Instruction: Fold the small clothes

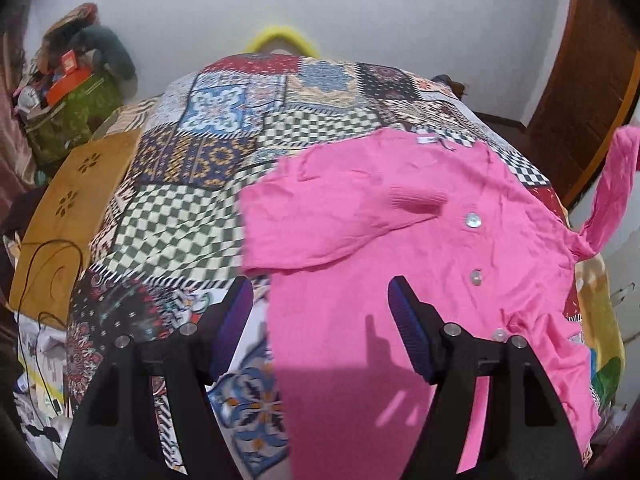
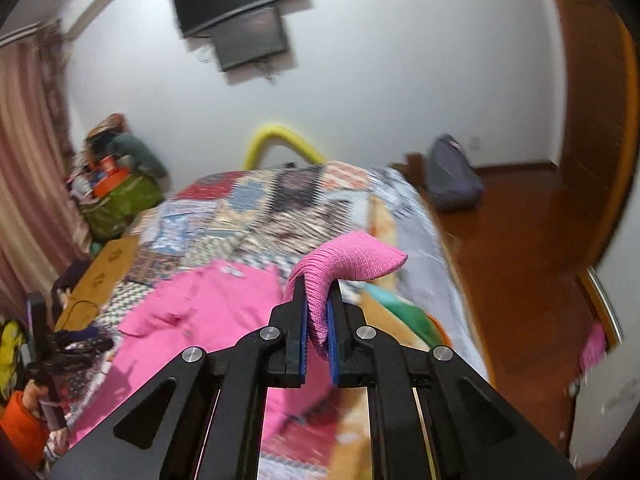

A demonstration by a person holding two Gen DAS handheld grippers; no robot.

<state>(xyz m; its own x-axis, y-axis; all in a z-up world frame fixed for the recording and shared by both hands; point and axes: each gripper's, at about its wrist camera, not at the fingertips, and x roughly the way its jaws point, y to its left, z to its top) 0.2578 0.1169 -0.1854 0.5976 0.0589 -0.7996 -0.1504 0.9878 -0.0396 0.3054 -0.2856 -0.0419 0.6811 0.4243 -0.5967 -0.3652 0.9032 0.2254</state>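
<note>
Closest to your right camera, your right gripper has its fingers clamped on the ribbed cuff of a pink sleeve, which folds over the tips and pokes out to the right. You hold it by the cuff most likely because that edge gives a firm bite and lets the whole sleeve be carried across the body of the garment for a fold. Your gripper is tipped moderately downward and raised clear of the bed; the blur in this view suggests it is moving fast.

Nearest your left camera, your left gripper has its fingers spread wide with nothing pinched between them. It points steeply down, straddling the left edge of the pink top near its hem, probably ready to pin or take that side.

Just beyond the fingers, the pink top lies spread on the patchwork bedspread, buttons facing up and a small label at the far neckline. Its left sleeve already lies folded across the chest, while the right sleeve rises off the bed at the right edge, drawn upward, judging by the right view, by your other gripper.

Farther off, an orange-brown panel stands beside the bed, a heap of bags and boxes sits in the corner, and a dark screen hangs on the white wall.
</note>
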